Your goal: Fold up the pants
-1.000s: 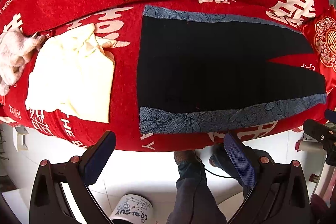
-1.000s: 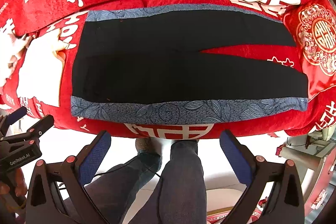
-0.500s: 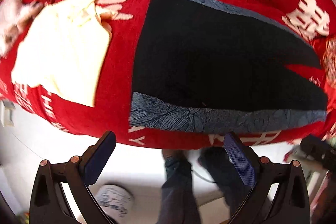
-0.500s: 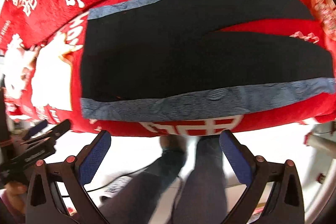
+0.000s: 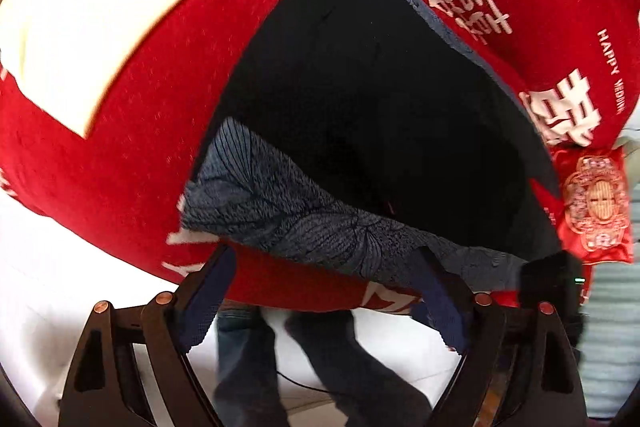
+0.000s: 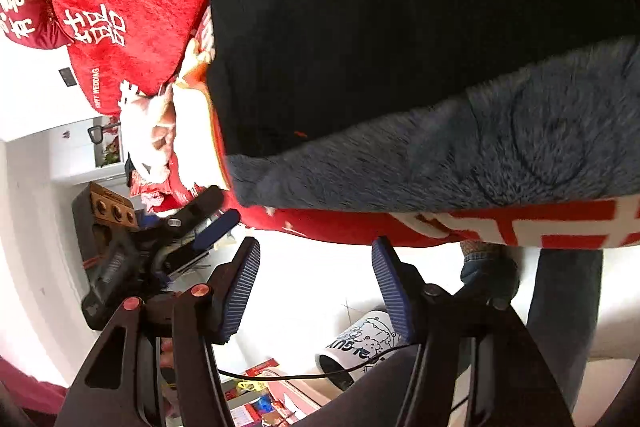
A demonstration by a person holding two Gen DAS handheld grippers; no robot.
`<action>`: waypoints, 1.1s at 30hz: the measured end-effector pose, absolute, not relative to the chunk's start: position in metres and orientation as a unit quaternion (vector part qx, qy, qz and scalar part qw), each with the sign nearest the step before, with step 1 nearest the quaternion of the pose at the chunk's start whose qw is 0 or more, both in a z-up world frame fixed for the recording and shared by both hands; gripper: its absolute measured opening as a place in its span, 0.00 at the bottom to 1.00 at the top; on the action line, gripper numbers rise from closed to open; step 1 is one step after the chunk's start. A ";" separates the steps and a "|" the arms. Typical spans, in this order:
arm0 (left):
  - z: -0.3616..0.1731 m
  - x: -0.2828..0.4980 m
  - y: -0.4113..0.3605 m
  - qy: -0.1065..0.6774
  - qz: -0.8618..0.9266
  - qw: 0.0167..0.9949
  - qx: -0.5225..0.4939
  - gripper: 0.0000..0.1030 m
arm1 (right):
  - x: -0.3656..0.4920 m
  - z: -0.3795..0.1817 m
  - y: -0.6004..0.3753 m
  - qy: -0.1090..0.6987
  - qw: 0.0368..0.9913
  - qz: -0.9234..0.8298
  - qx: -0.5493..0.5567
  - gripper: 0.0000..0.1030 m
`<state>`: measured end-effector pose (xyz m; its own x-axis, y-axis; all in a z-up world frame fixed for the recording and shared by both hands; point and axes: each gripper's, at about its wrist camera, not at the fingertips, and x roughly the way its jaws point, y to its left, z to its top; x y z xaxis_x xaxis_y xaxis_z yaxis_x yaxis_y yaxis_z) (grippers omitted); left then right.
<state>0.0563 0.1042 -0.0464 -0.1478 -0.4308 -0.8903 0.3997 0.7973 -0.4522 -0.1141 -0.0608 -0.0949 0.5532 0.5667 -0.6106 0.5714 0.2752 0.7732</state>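
Two grippers hang at the near edge of a bed draped in a red blanket (image 5: 132, 147) printed with white wedding characters, and the pants (image 5: 380, 99) lie flat on it: black cloth with a grey-blue leaf-patterned band (image 5: 288, 211) running along the near side, right at the blanket's edge. In the left wrist view the left gripper (image 5: 320, 291) sits low beneath the waist end of that band, its blue-padded fingers (image 5: 208, 299) spread wide; its jaws have just been closing a little, yet the pads press on nothing, and the band's edge lies just above them with only the blanket's rim showing in the gap. A pale cream cloth (image 5: 92, 7) rests on the blanket to the left, well apart from the pants, and a red embroidered cushion (image 5: 596, 207) sits at the far right. In the right wrist view the right gripper (image 6: 316, 275) is below the blanket's edge, its jaws roughly half apart and just now closing, with nothing between them; the grey-blue band (image 6: 460, 155) hangs above, not touched. Below, a person's legs in dark jeans (image 6: 560, 307) stand on a white floor beside a printed white mug (image 6: 360, 347).
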 end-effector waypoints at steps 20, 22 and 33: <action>-0.071 0.069 0.064 0.723 -0.307 0.600 -0.153 0.75 | -0.116 -0.062 -0.102 0.307 0.667 0.069 0.676 0.24; -0.077 0.071 0.056 0.727 -0.303 0.602 -0.132 0.43 | -0.118 -0.062 -0.103 0.325 0.669 0.064 0.665 0.27; -0.048 0.069 0.044 0.706 -0.390 0.588 -0.061 0.36 | -0.233 -0.111 -0.143 0.319 0.643 -0.092 0.690 0.47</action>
<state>0.0686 0.0439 -0.0478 -0.3021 -0.5444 -0.7826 0.3731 0.6879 -0.6226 -0.2333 -0.1426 -0.1106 0.7795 0.3218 -0.5375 0.5587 0.0309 0.8288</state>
